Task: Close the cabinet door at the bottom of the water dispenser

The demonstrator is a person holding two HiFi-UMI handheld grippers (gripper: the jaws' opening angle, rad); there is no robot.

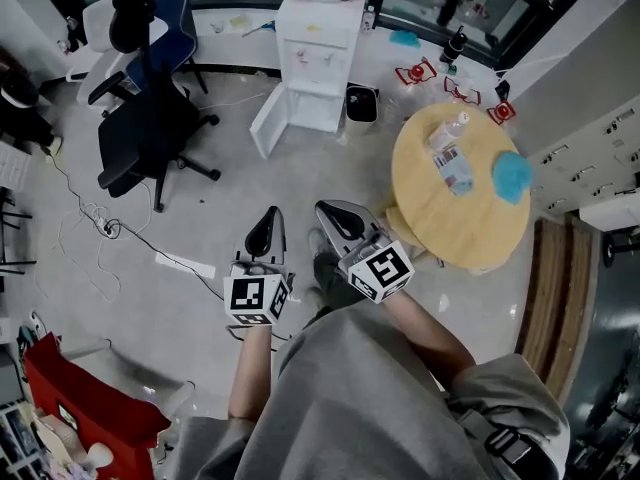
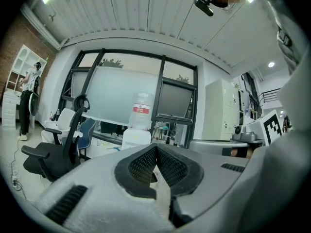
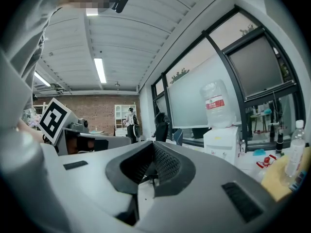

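**Approach to the open dispenser door**

Nearest the person, the left gripper (image 1: 270, 218) and the right gripper (image 1: 328, 211) are held side by side, pointing towards the far wall. Each has its jaws closed tip to tip, with nothing between them. To their right stands the round pale wooden table (image 1: 430, 223), and farther off on the left is the black swivel office chair (image 1: 150, 128). Across a stretch of grey floor, at the far centre, is the white water dispenser (image 1: 318, 48). Its white bottom cabinet door (image 1: 268, 120) stands open, swung out to the left with its free edge towards the near side. A small black bin (image 1: 361, 103) sits just right of the dispenser's base.

The step in hand looks like the approach: both grippers are well apart from the door and closing has not begun. Next, one gripper likely has to reach the door's outer face near its free edge. From there it would push right and away until the door sits flush; closed jaws should serve as a pusher
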